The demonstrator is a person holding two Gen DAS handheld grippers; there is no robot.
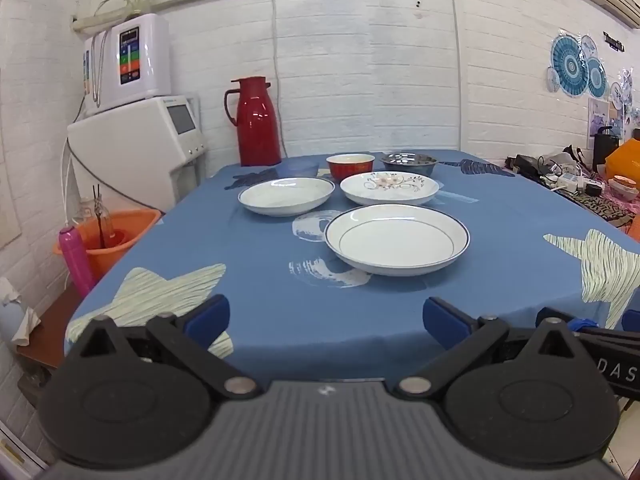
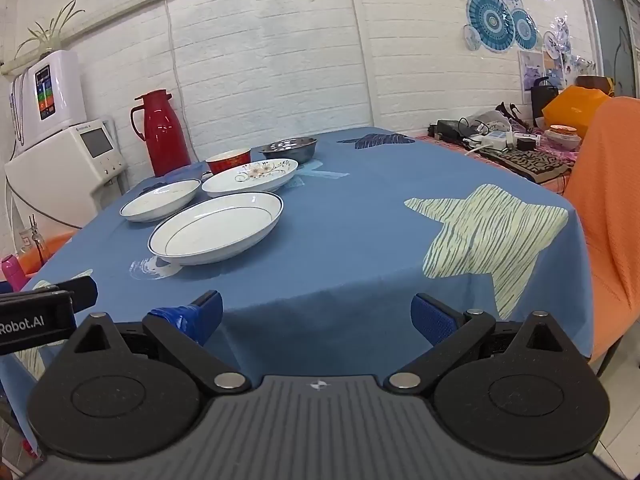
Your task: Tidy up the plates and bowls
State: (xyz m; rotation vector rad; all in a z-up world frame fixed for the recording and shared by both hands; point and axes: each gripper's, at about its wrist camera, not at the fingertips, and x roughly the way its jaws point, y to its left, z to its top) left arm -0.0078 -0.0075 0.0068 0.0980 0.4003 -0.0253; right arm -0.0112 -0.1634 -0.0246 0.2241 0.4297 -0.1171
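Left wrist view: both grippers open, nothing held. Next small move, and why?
Probably ease the left gripper forward to the near white plate with the dark rim line. It lies nearest, almost dead ahead, apart from the other plates, and the jaws stand wide and empty at the edge of the blue tablecloth. The right gripper is open too, but sits further off to that plate's right.

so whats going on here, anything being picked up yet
Nothing is being held yet. A person has a left gripper and a right gripper, both open and empty, hanging at the near edge of the table. On the blue cloth sit three white plates: a blue-rimmed plate nearest, a plain plate and a flowered plate behind it. Further back stand a red bowl, a metal bowl and a small blue bowl. All lie separate, none stacked.
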